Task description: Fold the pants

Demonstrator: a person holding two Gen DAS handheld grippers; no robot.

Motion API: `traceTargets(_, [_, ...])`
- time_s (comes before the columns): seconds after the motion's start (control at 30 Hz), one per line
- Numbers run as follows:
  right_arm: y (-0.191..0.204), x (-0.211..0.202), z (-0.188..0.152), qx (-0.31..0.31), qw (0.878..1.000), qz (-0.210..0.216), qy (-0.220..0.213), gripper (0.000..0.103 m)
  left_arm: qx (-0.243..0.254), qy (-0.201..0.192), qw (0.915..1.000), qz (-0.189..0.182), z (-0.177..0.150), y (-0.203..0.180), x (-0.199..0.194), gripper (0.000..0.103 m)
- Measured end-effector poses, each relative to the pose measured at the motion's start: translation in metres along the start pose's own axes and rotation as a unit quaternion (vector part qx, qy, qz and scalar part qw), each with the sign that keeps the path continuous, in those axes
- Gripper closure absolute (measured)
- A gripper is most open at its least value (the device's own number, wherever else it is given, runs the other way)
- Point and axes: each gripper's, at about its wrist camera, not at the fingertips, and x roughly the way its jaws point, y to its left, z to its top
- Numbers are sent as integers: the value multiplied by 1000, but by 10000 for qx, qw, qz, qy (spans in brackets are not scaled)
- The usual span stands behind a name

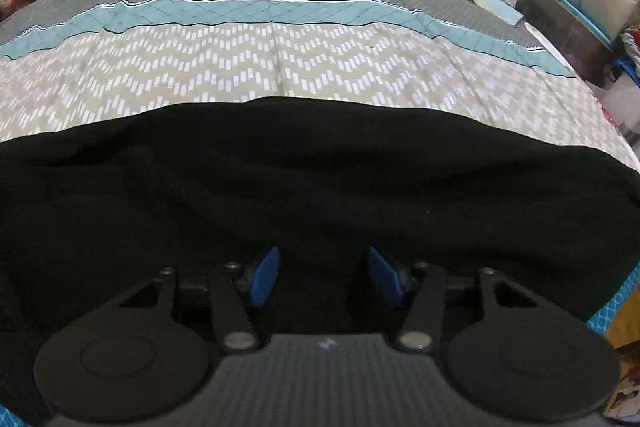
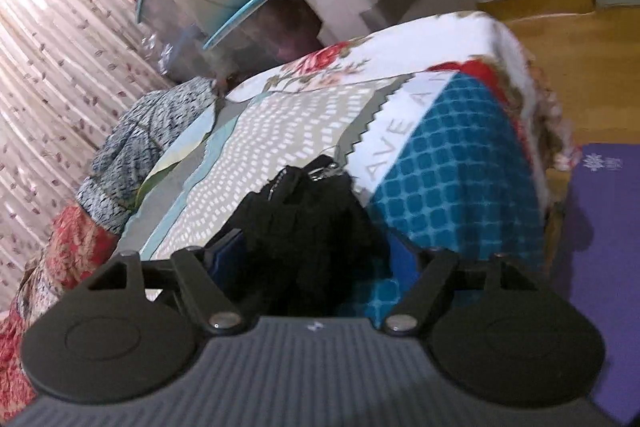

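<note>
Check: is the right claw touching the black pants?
Cannot tell. In the right wrist view the black pants bunch between the right claw fingers, hiding pad contact.

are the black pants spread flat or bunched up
Partly both: the black pants lie spread across the bedcover in the left view, but one end is bunched between the right gripper fingers.

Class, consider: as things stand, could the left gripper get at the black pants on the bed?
Probably yes. The left gripper hangs with jaws apart directly over the black pants, which lie spread on the bed cover, and nothing stands between.
</note>
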Motion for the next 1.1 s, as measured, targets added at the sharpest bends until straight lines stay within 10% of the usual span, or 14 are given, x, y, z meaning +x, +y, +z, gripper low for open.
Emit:
traceTargets(0.1, [7,2,8,-248,9994,184,158,68,18,24,10000,90,1,-4,1,51])
traceTargets(0.33, [88,-32,-5,-2370,9695,604,-128,78,-357,65,9992,-178,3,-1,-5,51])
traceTargets(0.57, [172,-52,-96,-4643,8723,1469,451,78,-554,-17,9978,-376,0,3,-19,51])
traceTargets(0.8, [184,-39,-184,-5923,7893,1306,953,74,-728,-20,9965,-407,-10,18,-32,50])
traceTargets(1.0, [184,-58,-161,-5800,7900,1640,1126,54,-829,-39,9954,-479,-15,27,-38,49])
traceTargets(1.1, [185,-65,-140,-5293,8180,1974,1082,54,-852,-77,9949,-532,-16,27,-40,46])
